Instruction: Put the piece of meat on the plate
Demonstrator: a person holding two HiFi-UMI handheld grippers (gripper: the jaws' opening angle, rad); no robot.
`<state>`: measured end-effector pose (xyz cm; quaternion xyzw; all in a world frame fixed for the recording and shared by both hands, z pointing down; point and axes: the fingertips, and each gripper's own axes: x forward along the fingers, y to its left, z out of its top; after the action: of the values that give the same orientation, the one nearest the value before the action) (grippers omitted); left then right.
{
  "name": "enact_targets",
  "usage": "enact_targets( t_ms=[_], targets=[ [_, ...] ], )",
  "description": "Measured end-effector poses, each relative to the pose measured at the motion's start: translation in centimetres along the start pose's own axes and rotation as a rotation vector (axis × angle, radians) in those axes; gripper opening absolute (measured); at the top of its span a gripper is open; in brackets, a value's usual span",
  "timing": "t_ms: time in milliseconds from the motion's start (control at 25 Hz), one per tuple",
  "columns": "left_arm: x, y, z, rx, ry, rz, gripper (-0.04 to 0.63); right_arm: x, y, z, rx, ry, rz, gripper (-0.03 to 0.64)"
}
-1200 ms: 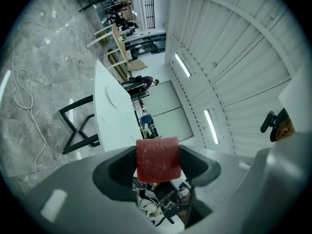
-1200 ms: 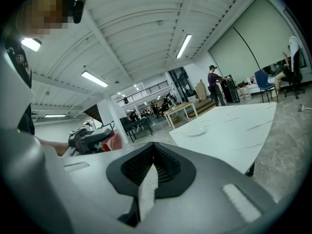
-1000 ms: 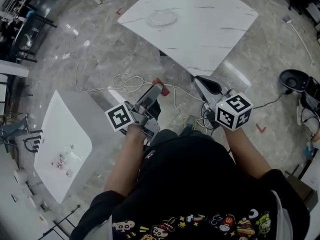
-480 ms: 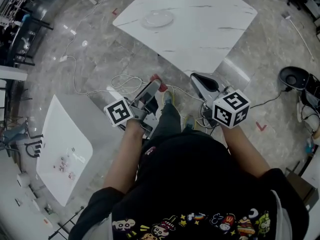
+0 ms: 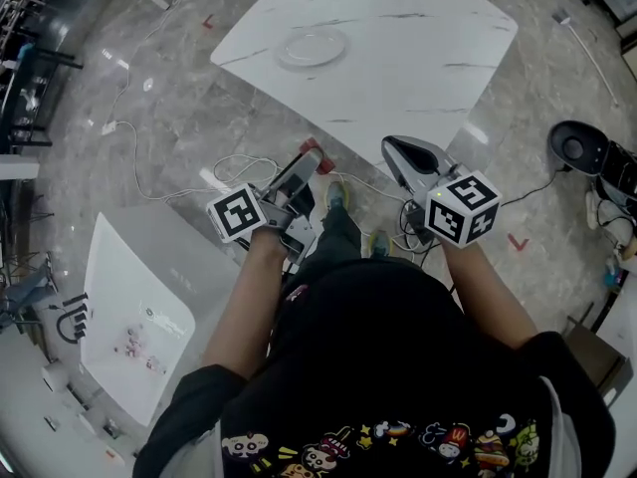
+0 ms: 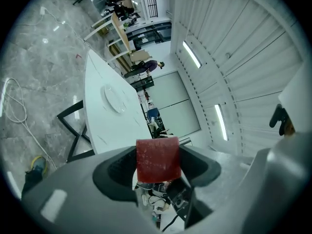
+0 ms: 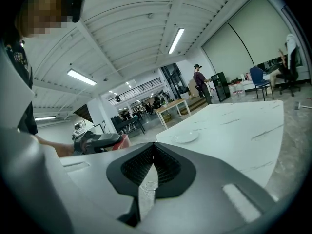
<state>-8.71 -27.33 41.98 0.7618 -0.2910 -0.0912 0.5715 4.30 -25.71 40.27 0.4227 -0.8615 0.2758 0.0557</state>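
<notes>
The left tongs (image 5: 310, 161) pinch the piece of meat (image 6: 157, 159), a flat red slab held by its two sides. It juts forward past the tips, toward the white marbled surface (image 5: 418, 63). The face that shows is close to square, so I cannot tell its long axis. The right tongs (image 5: 400, 151) hold nothing, with the tips pressed together.

Both tongs hang over the floor (image 5: 179, 118), short of the surface's near edge, with open grey stone between them and it. The plate (image 5: 312, 47) lies flat near the surface's left edge, well apart from the meat. It is ahead of the left tongs, and a broad stretch of tabletop runs off to its right.

Loops of white cable (image 5: 244, 165) trail across the polished floor just beside the left tongs. A second white table (image 5: 119, 277) stands off to the person's left, with a few small bits on it too tiny to make out. The hall around is large and bright, with a ribbed white ceiling and strip lights.
</notes>
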Motion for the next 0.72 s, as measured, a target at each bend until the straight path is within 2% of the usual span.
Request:
enact_targets(
  t_ms=[200, 480, 720],
  targets=[
    [3.1, 2.8, 5.2, 0.005, 0.044, -0.014, 0.387, 4.3, -1.9, 1.8, 0.030, 0.002, -0.045, 0.024],
    [7.5, 7.8, 11.5, 0.125, 0.117, 0.063, 0.387, 9.2, -4.4, 2.6, 0.074, 0.005, -0.104, 0.025],
    [11.3, 11.8, 14.5, 0.229, 0.209, 0.134, 0.387, 12.2, -6.7, 2.3, 0.106, 0.016, -0.139, 0.025]
  ],
)
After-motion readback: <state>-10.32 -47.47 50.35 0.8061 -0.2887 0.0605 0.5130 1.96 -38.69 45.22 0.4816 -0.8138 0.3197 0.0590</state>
